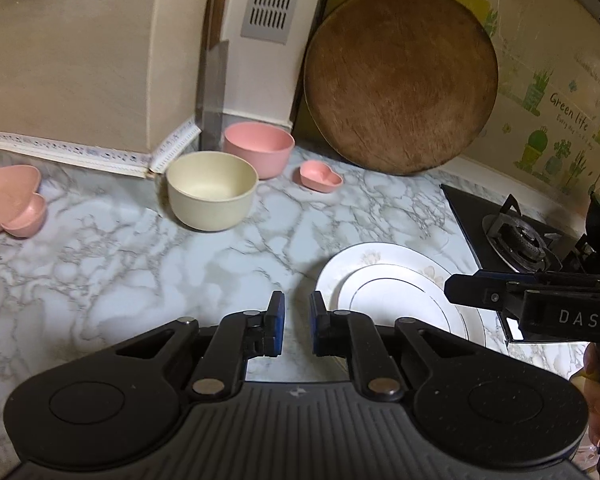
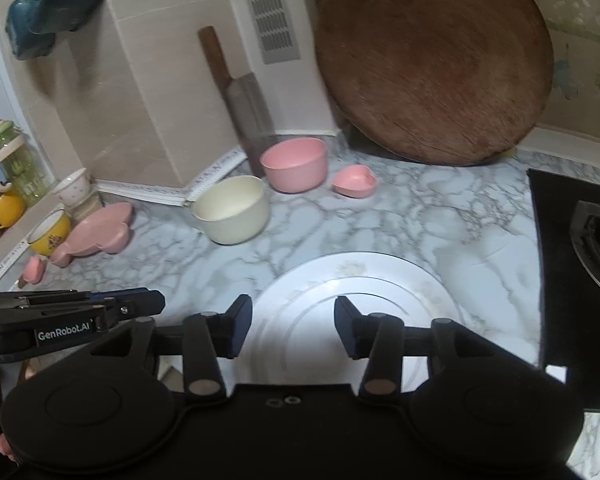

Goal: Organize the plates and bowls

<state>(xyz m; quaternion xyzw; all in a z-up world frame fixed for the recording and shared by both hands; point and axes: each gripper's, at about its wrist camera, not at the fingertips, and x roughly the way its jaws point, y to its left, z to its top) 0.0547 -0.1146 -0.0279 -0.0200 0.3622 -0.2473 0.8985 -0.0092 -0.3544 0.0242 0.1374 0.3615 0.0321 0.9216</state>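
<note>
Plates stacked, bowls still loose.
Two plates (image 2: pixel 356 280) sit stacked at the bench's (image 1: pixel 120 264) front, beside the stove (image 1: pixel 512 236). Cream bowl (image 1: pixel 212 192), pink bowl (image 1: pixel 260 148) and heart dish (image 1: pixel 321 175) stand apart near the back wall. Left tongs (image 1: pixel 296 328) nearly closed, empty; right tongs (image 2: pixel 294 328) half open, empty above the plates.

This is a home kitchen. A marble-patterned countertop (image 1: pixel 120 264) runs beside a black gas hob (image 1: pixel 512 236); a round wooden chopping board (image 1: pixel 400 84) and a cleaver (image 2: pixel 246 112) lean against the tiled wall, while bowls, mugs and a drinking bottle (image 2: pixel 14 160) stand about.
</note>
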